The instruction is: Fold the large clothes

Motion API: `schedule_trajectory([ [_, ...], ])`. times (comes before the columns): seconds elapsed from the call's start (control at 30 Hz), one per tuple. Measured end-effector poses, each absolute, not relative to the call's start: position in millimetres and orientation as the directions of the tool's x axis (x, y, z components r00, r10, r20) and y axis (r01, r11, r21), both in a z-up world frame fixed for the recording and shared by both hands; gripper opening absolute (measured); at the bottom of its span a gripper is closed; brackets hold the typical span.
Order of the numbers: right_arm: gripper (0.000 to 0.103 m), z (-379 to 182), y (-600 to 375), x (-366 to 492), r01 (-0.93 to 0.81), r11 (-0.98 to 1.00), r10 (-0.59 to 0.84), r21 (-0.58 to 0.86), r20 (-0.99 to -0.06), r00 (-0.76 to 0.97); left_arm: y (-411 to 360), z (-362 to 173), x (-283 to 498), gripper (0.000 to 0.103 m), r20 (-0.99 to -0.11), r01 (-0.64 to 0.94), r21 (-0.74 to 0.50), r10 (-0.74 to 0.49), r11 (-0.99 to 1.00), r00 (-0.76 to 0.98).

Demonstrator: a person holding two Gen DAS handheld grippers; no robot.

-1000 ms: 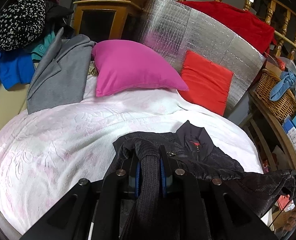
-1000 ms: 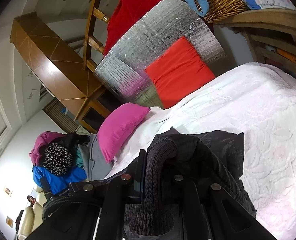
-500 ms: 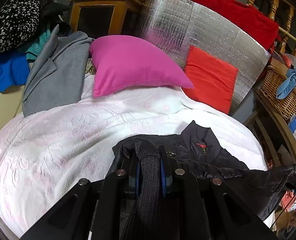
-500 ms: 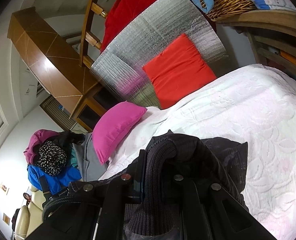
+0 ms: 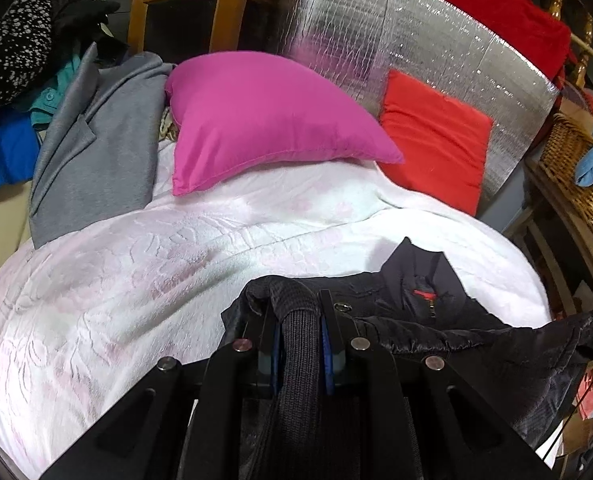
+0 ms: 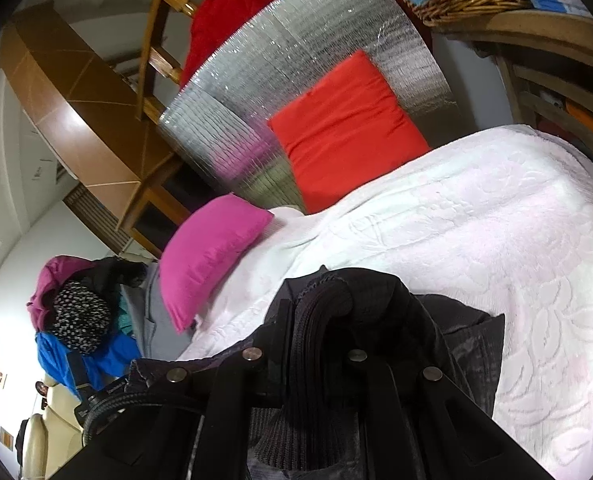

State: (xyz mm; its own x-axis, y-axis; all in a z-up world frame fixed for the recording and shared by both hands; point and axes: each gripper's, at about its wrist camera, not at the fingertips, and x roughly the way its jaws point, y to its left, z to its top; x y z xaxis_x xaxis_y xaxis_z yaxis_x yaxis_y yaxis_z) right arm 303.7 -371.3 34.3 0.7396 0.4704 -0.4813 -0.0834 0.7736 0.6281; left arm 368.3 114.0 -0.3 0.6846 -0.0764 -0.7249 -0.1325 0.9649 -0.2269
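A black padded jacket with a stand collar and red zip pull lies on the white-pink bedspread. My left gripper is shut on the jacket's black ribbed knit hem, held just above the bed. The jacket stretches right toward the bed's edge. In the right wrist view, my right gripper is shut on the ribbed hem of the same jacket, which drapes over the bedspread.
A magenta pillow and a red cushion lean on a silver foil board at the head. A grey coat and piled clothes lie left. A wicker basket stands right.
Both grippers have moved forward toward the pillows with the jacket still held. The pillows and foil board look closer in both views.
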Motion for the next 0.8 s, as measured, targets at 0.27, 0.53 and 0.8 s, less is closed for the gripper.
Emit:
schedule_trajectory([
  [0.27, 0.011, -3.2, -370.9, 349.8, -0.021, 0.795, 0.444, 0.606, -0.559, 0.700, 107.5, -30.5, 401.6, 0.017, -0.773, -0.144, -0.185, -0.053, 0.972, 0.632],
  [0.53, 0.011, -29.0, -375.3, 364.7, 0.012, 0.795, 0.436, 0.606, -0.586, 0.683, 102.4, -50.4, 419.9, 0.017, -0.797, -0.140, -0.154, -0.039, 0.978, 0.602],
  [0.8, 0.011, -3.8, -375.5, 344.1, -0.037, 0.800, 0.444, 0.599, -0.548, 0.709, 102.0, -33.0, 405.9, 0.017, -0.763, -0.098, -0.162, -0.062, 0.982, 0.644],
])
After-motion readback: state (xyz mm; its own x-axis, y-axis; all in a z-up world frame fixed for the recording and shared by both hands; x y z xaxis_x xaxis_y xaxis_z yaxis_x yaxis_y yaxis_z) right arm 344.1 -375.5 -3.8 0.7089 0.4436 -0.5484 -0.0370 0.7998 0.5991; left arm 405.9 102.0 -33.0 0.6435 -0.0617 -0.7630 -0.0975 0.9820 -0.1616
